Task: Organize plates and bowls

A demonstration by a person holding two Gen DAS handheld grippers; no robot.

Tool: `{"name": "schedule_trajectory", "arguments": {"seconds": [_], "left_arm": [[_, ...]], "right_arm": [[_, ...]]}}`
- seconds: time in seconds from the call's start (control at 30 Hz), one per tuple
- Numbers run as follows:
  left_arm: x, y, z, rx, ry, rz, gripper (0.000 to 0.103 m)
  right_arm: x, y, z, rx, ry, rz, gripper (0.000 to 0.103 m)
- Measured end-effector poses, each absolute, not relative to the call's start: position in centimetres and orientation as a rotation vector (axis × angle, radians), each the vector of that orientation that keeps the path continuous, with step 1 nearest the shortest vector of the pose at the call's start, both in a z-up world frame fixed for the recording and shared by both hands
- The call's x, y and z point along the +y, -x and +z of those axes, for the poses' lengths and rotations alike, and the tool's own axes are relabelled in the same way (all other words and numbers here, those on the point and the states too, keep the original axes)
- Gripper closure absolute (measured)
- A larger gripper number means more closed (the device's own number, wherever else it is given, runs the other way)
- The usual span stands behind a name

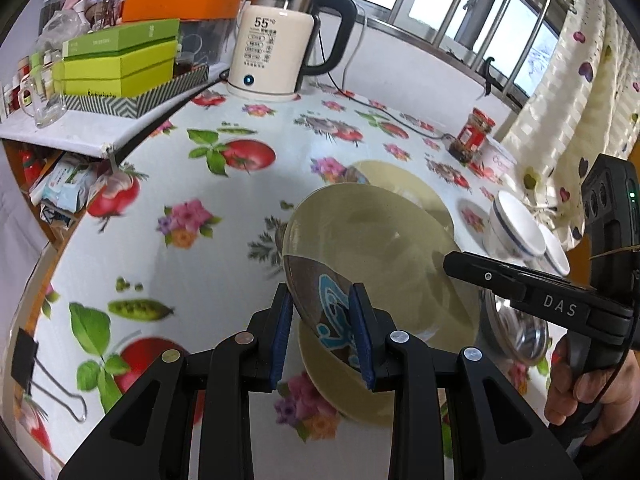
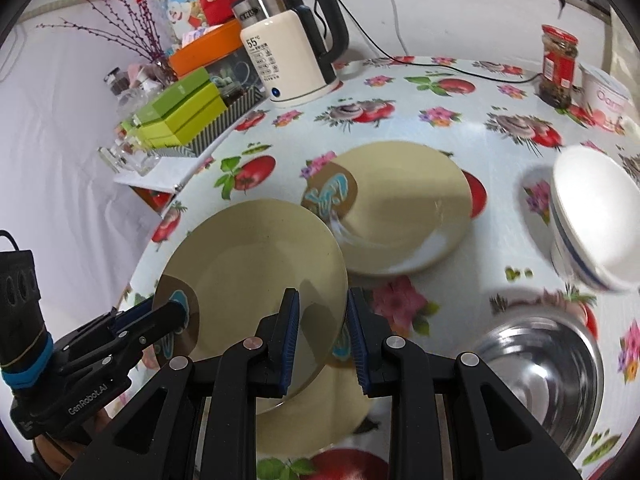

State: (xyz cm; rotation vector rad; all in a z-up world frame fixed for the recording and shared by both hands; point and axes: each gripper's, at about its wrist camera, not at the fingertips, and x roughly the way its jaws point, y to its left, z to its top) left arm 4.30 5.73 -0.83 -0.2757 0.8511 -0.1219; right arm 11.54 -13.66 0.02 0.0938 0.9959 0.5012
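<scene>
A tan plate with a brown-and-blue patch (image 1: 372, 248) (image 2: 256, 268) is lifted and tilted above the table. My left gripper (image 1: 326, 332) is shut on its patterned rim; it also shows in the right wrist view (image 2: 160, 316). My right gripper (image 2: 323, 334) is shut on the opposite rim; it also shows in the left wrist view (image 1: 480, 276). A second tan plate (image 1: 344, 388) (image 2: 316, 412) lies on the table right under the lifted one. A third tan plate (image 2: 400, 204) (image 1: 404, 184) lies farther back. White bowls with a blue line (image 2: 592, 216) (image 1: 516, 224) stand at the right.
A steel bowl (image 2: 548, 364) (image 1: 520, 332) sits near the front right. A white kettle (image 1: 276, 48) (image 2: 292, 60), its cord, a red-lidded jar (image 2: 558, 64) and a white cup (image 2: 604, 92) stand at the back. A shelf with green boxes (image 1: 120, 64) is at the left.
</scene>
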Motion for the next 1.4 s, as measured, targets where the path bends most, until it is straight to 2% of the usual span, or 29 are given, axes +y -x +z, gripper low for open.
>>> {"name": "schedule_trajectory", "arguments": {"seconds": [0.57, 1.4], "left_arm": [[4.1, -2.9, -2.9, 0.916, 0.245, -0.15, 0.073], [4.4, -3.1, -3.0, 0.922, 0.255, -0.143, 0.072]], "right_arm": [[-15.1, -9.2, -2.1, 1.029, -0.058, 0.464, 0.079], [-15.1, -8.6, -1.8, 0.982, 0.016, 0.428, 0.077]]}}
